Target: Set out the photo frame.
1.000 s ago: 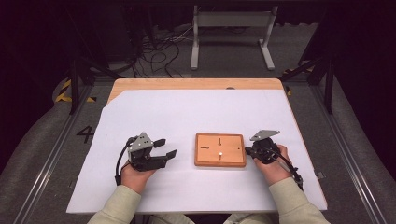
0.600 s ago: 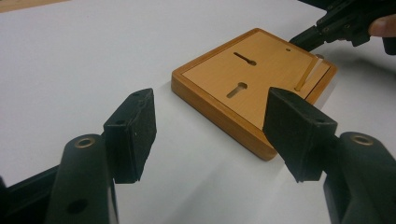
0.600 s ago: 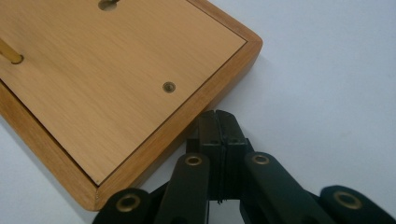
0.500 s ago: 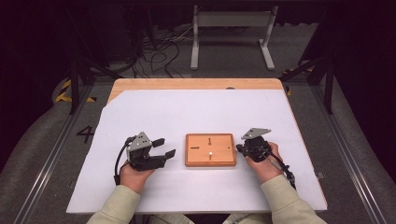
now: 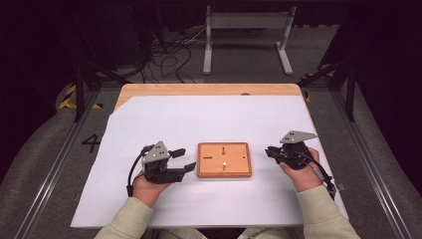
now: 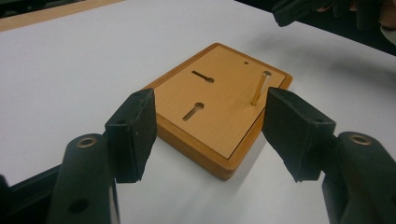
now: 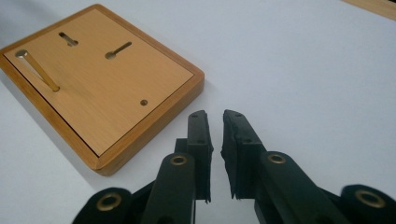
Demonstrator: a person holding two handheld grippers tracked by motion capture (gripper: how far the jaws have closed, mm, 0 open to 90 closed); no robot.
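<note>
So the person is sitting at the near edge of the table, both forearms in pale sleeves coming in from the bottom of the high view. The left gripper (image 5: 182, 159) is resting on the white sheet (image 5: 214, 117) just left of the wooden board (image 5: 224, 160), pointing right at it, with the left hand (image 5: 149, 181) wrapped around the back. Its jaws are standing wide apart with nothing between them; in the left gripper view they're framing the board's near corner without touching it.

The right gripper (image 5: 269, 150) is sitting off to the right of the board, a clear gap between them, aimed left toward it, held by the right hand (image 5: 298, 172). Its jaws are nearly together, just a thin slit showing in the right gripper view, and they're gripping nothing.

The board is lying flat on the sheet between the two grippers, roughly mid-table on the near side. A brass peg (image 6: 260, 87) is standing upright in it, and there are two keyhole-shaped slots plus a tiny hole in the top face.

In the high view the peg is just reading as a pale dot. Both sleeves are getting cut off at the bottom edge, and the room behind the table is too dark to make out much beyond some cables and a metal stand (image 5: 249, 30).
</note>
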